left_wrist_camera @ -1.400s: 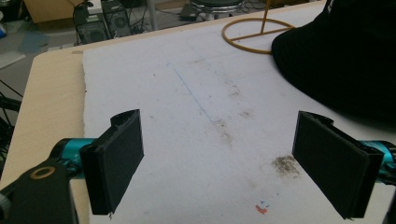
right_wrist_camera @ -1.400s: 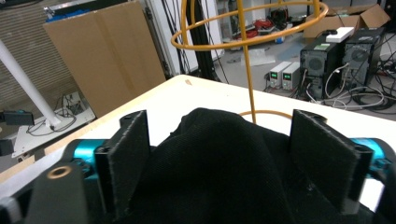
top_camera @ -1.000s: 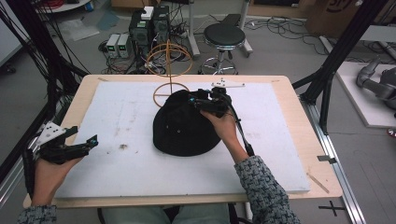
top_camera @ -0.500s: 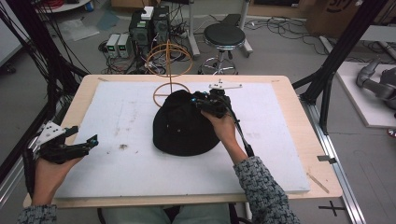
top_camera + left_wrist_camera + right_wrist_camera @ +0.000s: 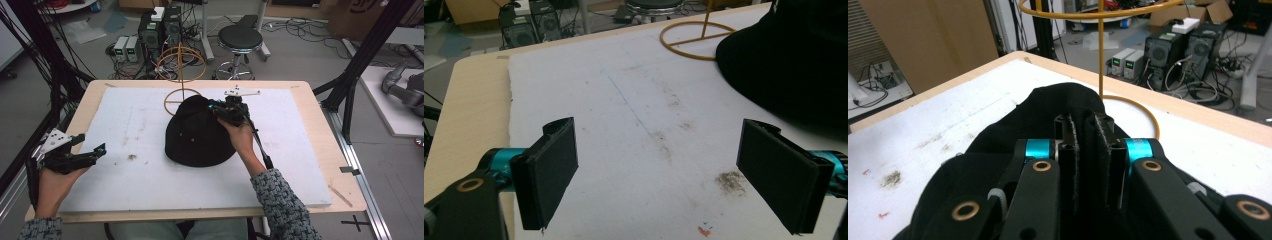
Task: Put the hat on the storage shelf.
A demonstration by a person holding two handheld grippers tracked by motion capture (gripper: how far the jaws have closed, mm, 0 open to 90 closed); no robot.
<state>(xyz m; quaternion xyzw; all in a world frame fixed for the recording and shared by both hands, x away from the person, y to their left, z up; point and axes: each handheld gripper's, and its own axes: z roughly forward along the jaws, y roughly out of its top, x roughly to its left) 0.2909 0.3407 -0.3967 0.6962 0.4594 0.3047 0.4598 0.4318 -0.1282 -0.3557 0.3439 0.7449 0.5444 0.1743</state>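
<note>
Lying mid-table (image 5: 300, 90), the black cap (image 5: 197, 135) sits at 6 o'clock of the wire stand (image 5: 181, 75). At the cap's 2 o'clock edge, the right tool (image 5: 220, 109) has just closed, pinching cap fabric. The left tool (image 5: 92, 152) gapes empty at 9 o'clock.

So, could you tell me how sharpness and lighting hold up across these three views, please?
High view: even light, soft shadows, slightly soft; the black cap shows little surface detail. Left gripper view: foam board evenly lit, the near pads a bit soft. Right gripper view: the jaws and cap dark, the background soft.
</note>
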